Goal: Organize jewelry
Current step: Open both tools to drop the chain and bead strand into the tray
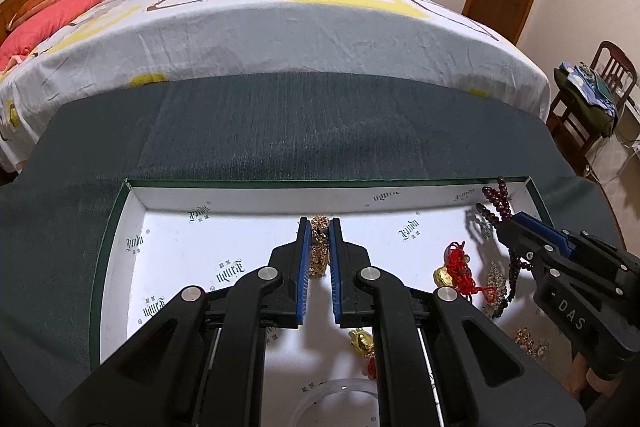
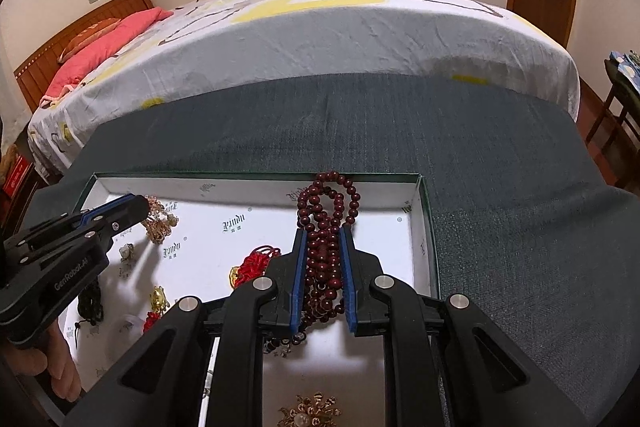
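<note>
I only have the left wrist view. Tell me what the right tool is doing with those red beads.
Observer: The right tool is shut on the beads, with several loops bunched between its pads.
Operator: Report what lies under my left tool. Its body blocks my view.
Observer: A black cord lies on the floor of the box there.
</note>
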Demonstrator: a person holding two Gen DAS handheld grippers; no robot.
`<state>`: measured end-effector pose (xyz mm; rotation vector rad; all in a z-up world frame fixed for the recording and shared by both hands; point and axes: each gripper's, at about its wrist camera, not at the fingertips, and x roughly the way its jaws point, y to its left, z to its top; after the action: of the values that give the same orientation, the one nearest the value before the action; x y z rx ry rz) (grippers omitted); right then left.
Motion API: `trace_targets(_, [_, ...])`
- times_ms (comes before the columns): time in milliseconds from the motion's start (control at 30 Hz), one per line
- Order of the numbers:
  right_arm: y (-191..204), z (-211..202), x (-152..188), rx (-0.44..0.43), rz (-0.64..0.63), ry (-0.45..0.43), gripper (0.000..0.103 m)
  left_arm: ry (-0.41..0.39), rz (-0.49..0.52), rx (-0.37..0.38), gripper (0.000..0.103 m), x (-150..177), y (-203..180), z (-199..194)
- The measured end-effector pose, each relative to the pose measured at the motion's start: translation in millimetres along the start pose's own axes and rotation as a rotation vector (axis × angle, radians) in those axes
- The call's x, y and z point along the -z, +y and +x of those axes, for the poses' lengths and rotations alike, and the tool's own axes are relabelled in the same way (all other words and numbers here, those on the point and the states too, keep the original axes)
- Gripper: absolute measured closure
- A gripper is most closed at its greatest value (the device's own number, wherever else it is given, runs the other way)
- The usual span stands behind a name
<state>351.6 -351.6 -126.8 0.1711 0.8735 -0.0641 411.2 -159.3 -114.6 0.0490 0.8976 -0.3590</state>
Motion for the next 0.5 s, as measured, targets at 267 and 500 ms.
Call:
trace_targets(267, [-0.7,-4.2,0.5,0.002,0.005,-0.018,0.048,-0.028,-0.016,-0.012,0.048,1.4,0.9,-5.9])
trace_targets(500, [-0.8,-12.8,1.6,0.013,0.008,-0.053,0.035,-0.051,0.0,-0.038,0.032,2.5,-1.3,-15.9])
